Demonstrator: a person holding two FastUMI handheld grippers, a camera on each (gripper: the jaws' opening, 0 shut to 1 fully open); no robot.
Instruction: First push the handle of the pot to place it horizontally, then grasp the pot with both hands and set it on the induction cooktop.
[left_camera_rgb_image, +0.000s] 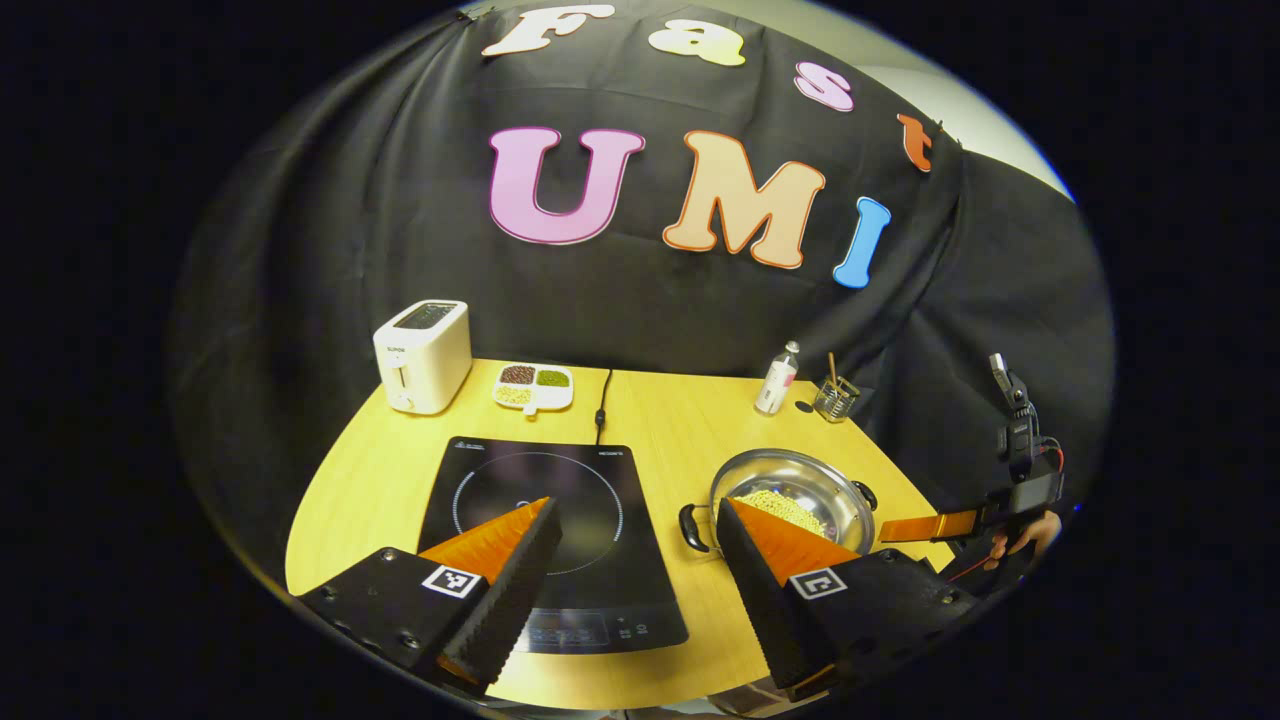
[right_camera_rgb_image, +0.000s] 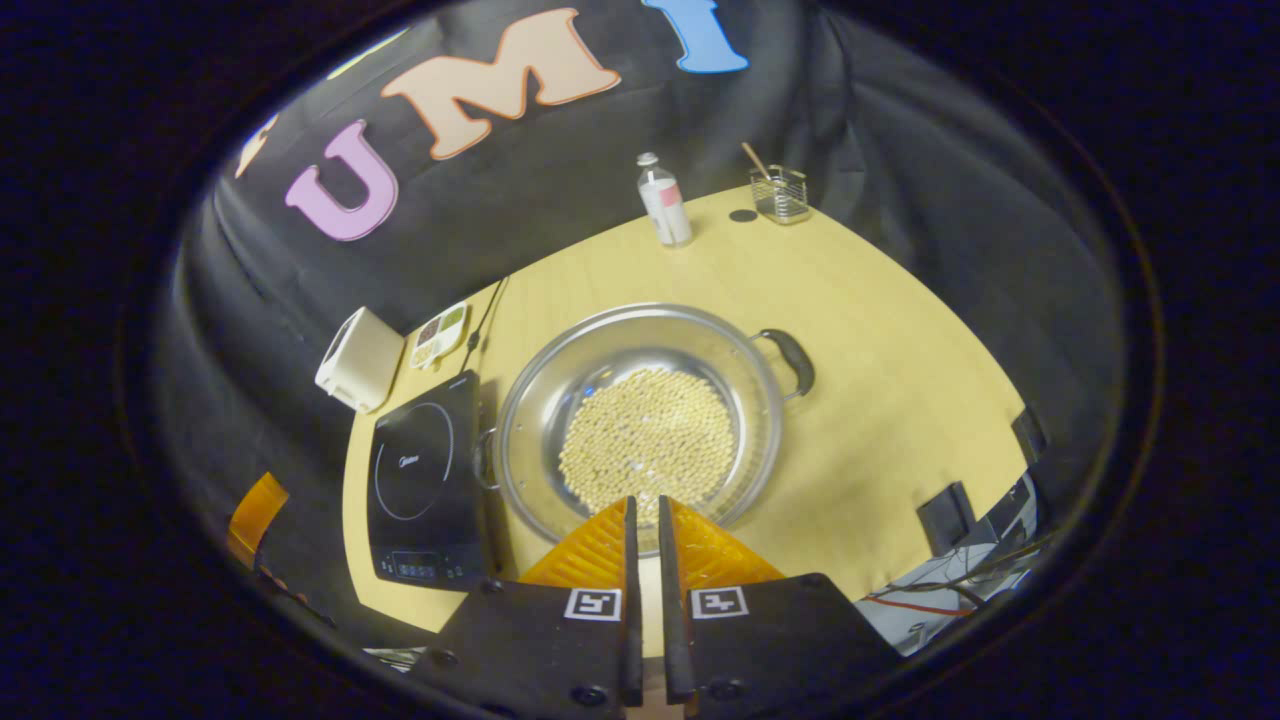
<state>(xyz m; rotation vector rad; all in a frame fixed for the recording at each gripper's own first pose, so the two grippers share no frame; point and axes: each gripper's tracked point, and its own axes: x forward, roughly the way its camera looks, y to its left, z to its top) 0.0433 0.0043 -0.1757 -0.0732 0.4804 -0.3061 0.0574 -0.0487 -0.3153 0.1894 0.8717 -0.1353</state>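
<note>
**Pot beside the cooktop, tongs off it**

Here my left tongs (left_camera_rgb_image: 635, 510) are spread wide, holding nothing, over the near edge of the table (left_camera_rgb_image: 660, 420). One finger hangs above the cooktop (left_camera_rgb_image: 590, 480), the other in front of the pot (left_camera_rgb_image: 800, 490). The pot sits on the table just right of the cooktop, not on it, with pale beans (right_camera_rgb_image: 648, 430) in the bottom. In the right gripper view its two handles point left and right: one handle (right_camera_rgb_image: 793, 360) sticks out on the far right, the other toward the cooktop. My right tongs (right_camera_rgb_image: 645, 510) are clenched almost together, grasping nothing, tips over the pot's near rim. At the back stand a toaster (left_camera_rgb_image: 423, 355), a dish (left_camera_rgb_image: 533, 387), a bottle (left_camera_rgb_image: 777, 380) and a glass (left_camera_rgb_image: 835, 398).
</note>
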